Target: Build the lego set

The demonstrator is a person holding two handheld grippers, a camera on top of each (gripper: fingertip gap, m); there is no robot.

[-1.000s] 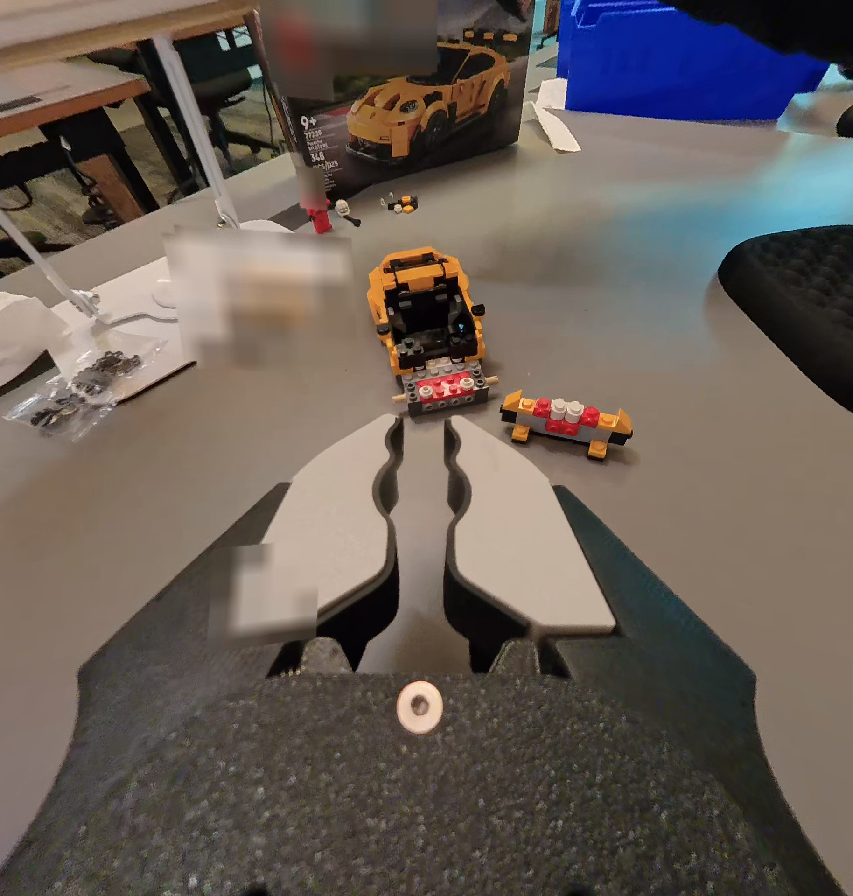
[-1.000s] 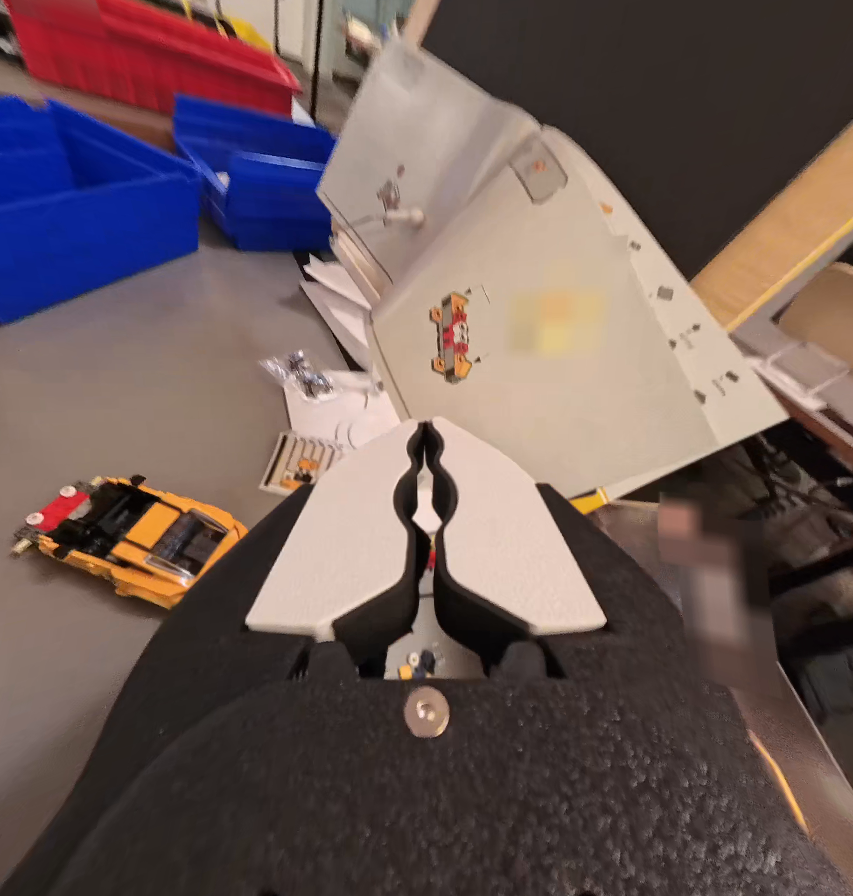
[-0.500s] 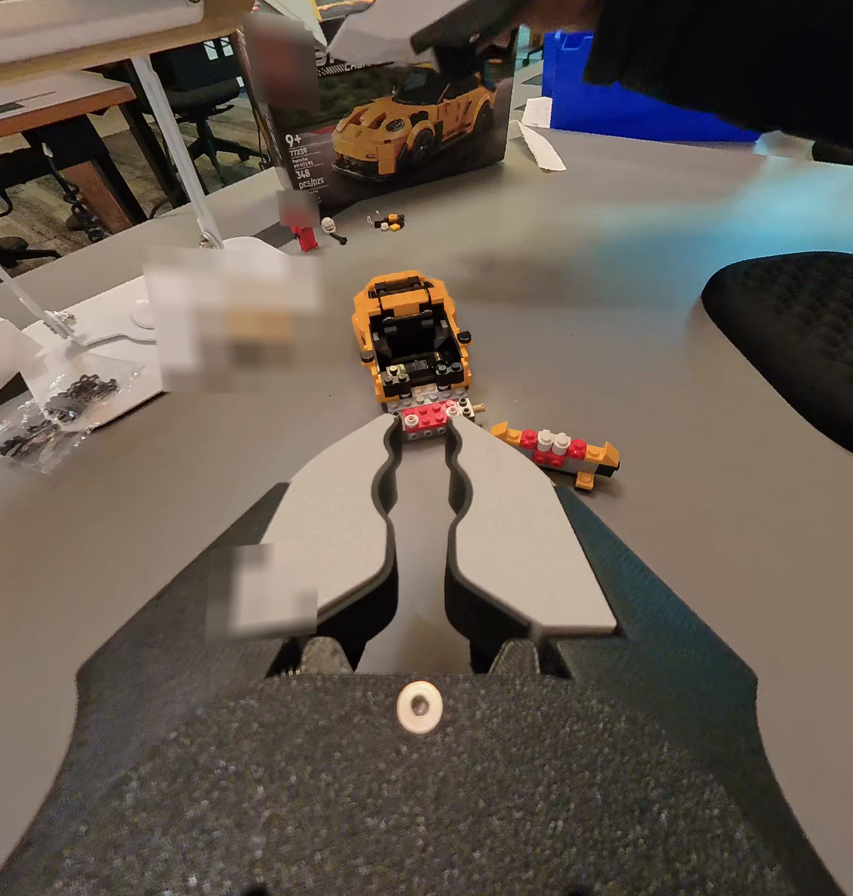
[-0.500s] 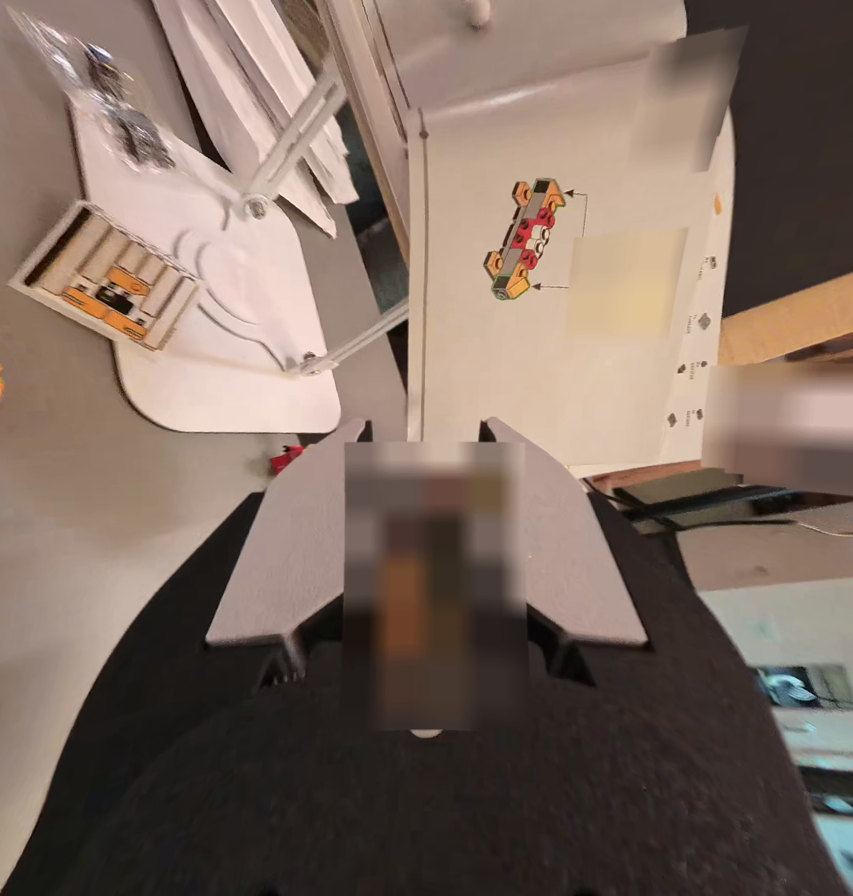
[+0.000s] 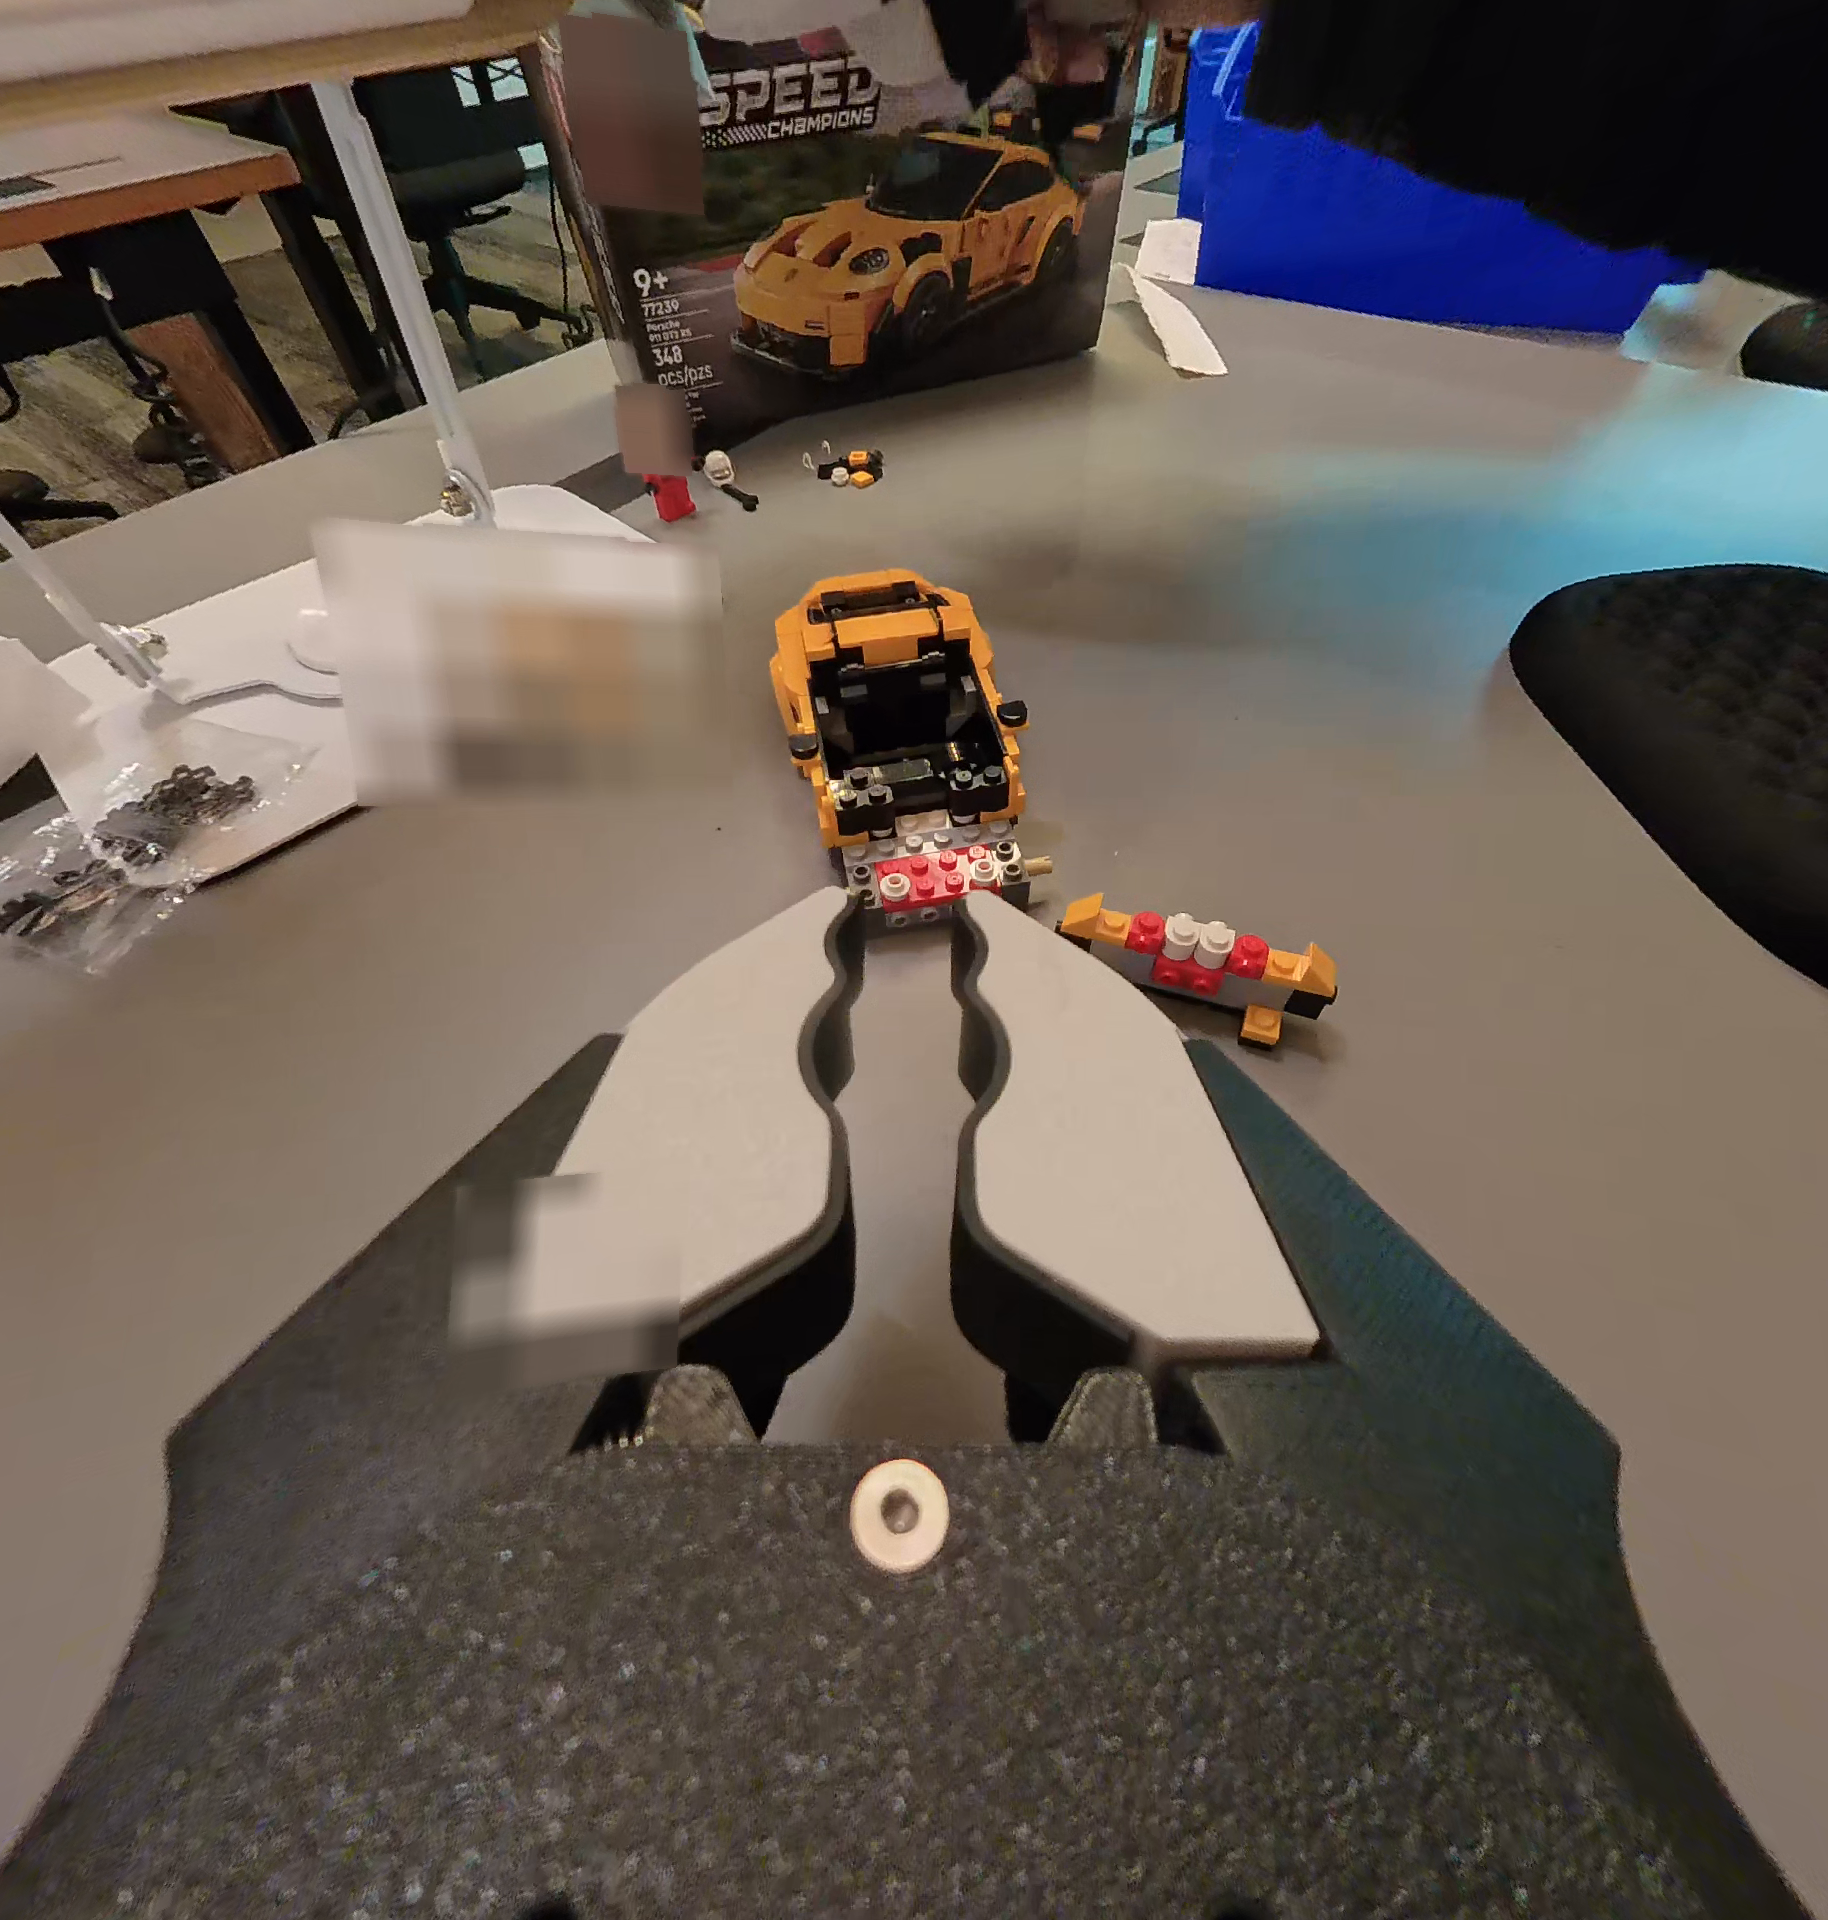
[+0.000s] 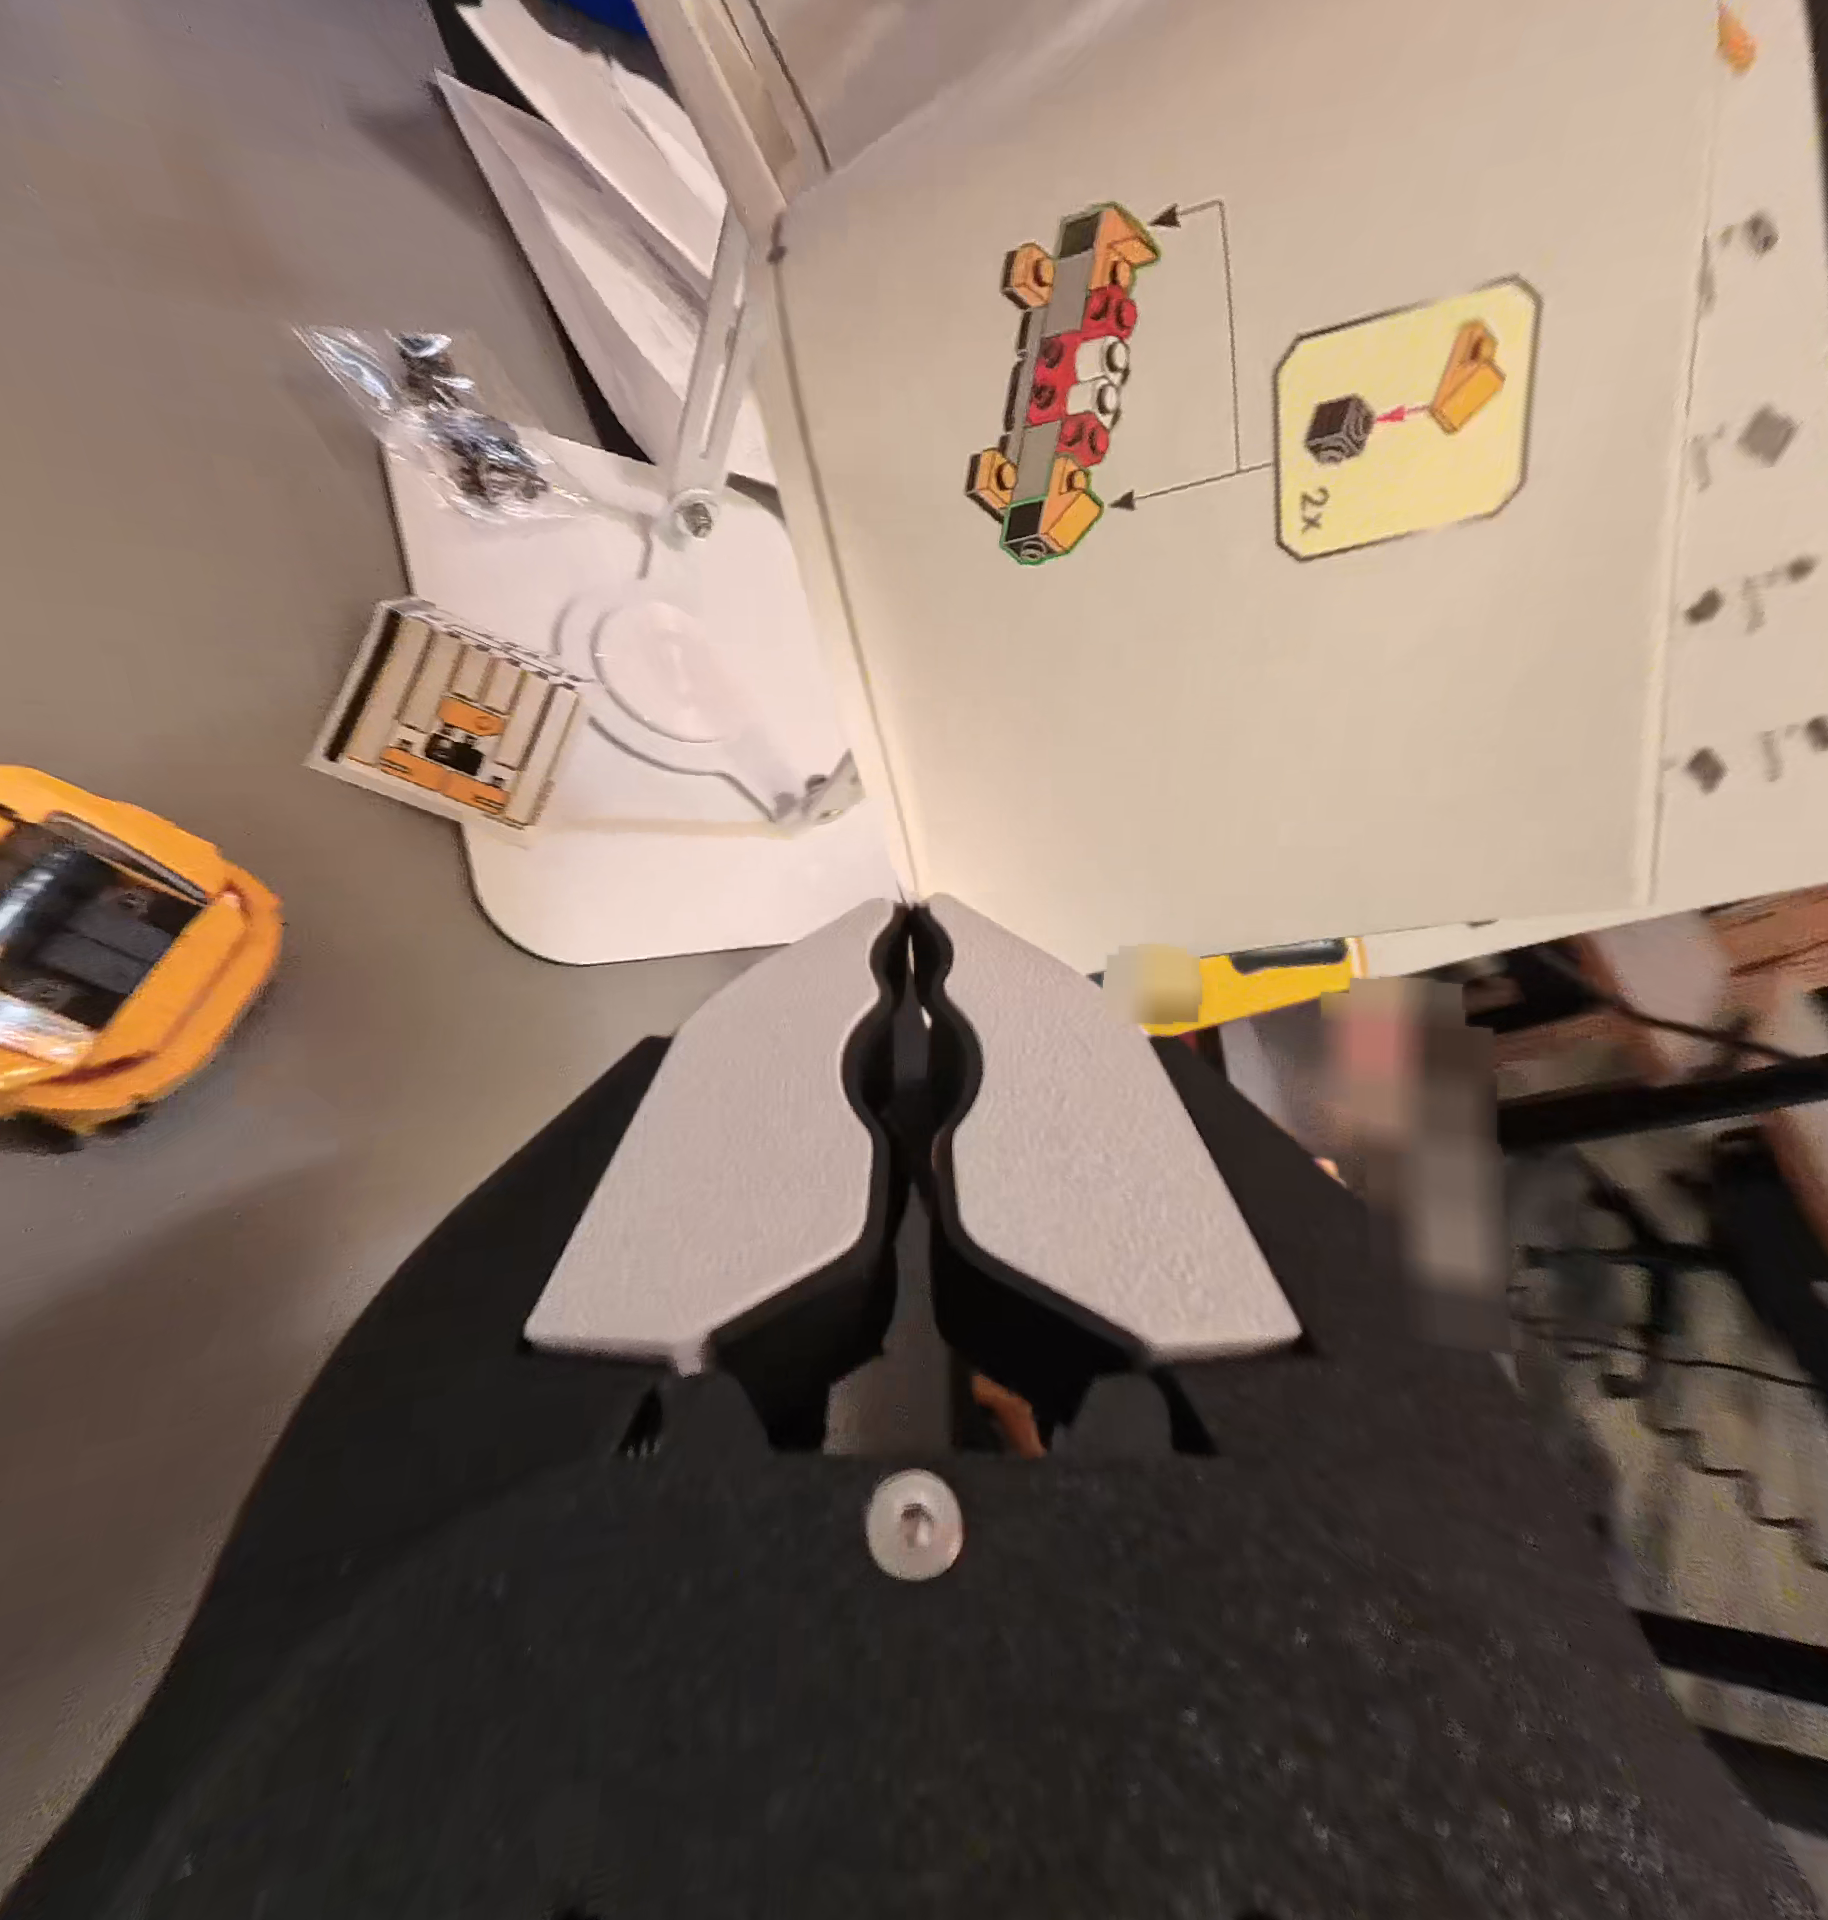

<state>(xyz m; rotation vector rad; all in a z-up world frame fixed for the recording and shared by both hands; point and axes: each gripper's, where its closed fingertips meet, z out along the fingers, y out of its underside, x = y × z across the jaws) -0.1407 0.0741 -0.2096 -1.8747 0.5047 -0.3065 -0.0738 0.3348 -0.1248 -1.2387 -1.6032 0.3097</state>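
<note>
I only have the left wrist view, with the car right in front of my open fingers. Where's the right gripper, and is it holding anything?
Observer: The right gripper is shut, tips at the bottom edge of the open instruction booklet. I can't tell whether paper is pinched.
Operator: What's on that page?
Observer: A drawing of an orange, red and grey strip, like the loose strip beside your car.
Operator: Anything else nearby?
Observer: A sticker sheet lies on the white stand base.

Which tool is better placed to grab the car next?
Left. The left tool is open, fingertips flanking the red-and-grey rear of the yellow car. The right tool is shut at the instruction booklet, car off to its side.
</note>
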